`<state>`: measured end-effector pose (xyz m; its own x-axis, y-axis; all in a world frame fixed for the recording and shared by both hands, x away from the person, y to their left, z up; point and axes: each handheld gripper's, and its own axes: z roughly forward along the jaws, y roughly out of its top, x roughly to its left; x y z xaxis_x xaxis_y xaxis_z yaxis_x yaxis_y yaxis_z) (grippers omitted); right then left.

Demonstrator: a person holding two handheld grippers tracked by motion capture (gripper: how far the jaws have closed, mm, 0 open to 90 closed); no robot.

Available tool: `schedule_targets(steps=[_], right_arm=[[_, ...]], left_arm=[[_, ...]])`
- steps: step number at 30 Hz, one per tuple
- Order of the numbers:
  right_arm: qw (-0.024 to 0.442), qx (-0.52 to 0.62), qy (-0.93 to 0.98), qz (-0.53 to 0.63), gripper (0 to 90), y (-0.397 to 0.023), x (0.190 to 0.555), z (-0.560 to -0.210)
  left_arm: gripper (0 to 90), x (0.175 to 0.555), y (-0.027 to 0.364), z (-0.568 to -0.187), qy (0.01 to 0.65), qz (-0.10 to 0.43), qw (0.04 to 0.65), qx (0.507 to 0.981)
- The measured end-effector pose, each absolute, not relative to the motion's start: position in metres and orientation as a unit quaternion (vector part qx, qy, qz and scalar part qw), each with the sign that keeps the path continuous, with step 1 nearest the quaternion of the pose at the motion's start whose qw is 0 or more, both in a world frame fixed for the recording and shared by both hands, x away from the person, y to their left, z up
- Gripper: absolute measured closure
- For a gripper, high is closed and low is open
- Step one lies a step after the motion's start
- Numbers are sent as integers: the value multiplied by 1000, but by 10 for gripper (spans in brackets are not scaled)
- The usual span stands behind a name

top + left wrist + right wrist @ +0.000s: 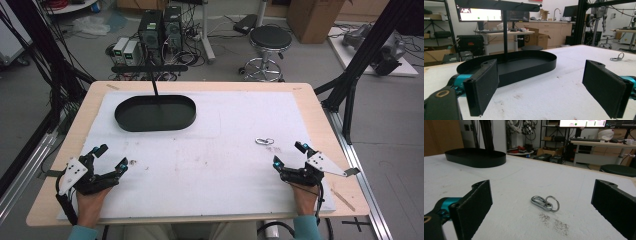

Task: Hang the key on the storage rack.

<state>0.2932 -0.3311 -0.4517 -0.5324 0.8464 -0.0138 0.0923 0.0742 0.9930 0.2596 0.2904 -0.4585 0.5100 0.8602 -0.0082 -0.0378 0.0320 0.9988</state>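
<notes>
In the high view, the person's forearms come in nearest the camera at the bottom edge, cut off at the teal cuffs, and each hand is mostly hidden under the tool it holds. The left gripper (pixel 111 159) lies low near the front left corner of the white mat (pixel 220 150), its jaws spread wide and empty, pointing up the table and a little to the right. The right gripper (pixel 289 154) rests near the front right, jaws likewise apart with nothing between them, angled up and to the left. The clip (pixel 264 141) (a small silver snap hook on a ring, too small here to read in detail) lies flat on the mat just beyond the right gripper, touching neither jaw, well apart from the black tray (pixel 155 113) at the back left. A thin black post rises from the tray, and its crossbar covers part of the floor clutter behind. In the left gripper view, the two black pads stand far apart at the bottom, both cut off by the frame; the tray (pixel 529 67) sits ahead between them, and the clip (pixel 617 57) is a small blurred shape far right. In the right gripper view, the pads again stand wide, the right one cropped at the edge, and the clip (pixel 545 203) lies on the mat between and ahead of them, beside a dark smudge; the tray (pixel 475 157) sits far left.
</notes>
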Motion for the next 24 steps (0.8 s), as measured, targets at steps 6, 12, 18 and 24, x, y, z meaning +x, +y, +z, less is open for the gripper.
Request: schedule_targets(steps=[6, 12, 18, 24], right_arm=[[326, 363, 646, 587, 27, -339, 297, -436], [333, 351, 671, 562, 27, -346, 307, -414], [312, 334, 703, 544, 27, -350, 323, -397], [299, 325, 731, 521, 27, -353, 339, -383]], left_arm=[[141, 260, 290, -459, 344, 355, 631, 598], [141, 260, 290, -458, 344, 356, 628, 601], [141, 260, 290, -458, 344, 355, 628, 601], [141, 260, 291, -458, 344, 355, 628, 601]])
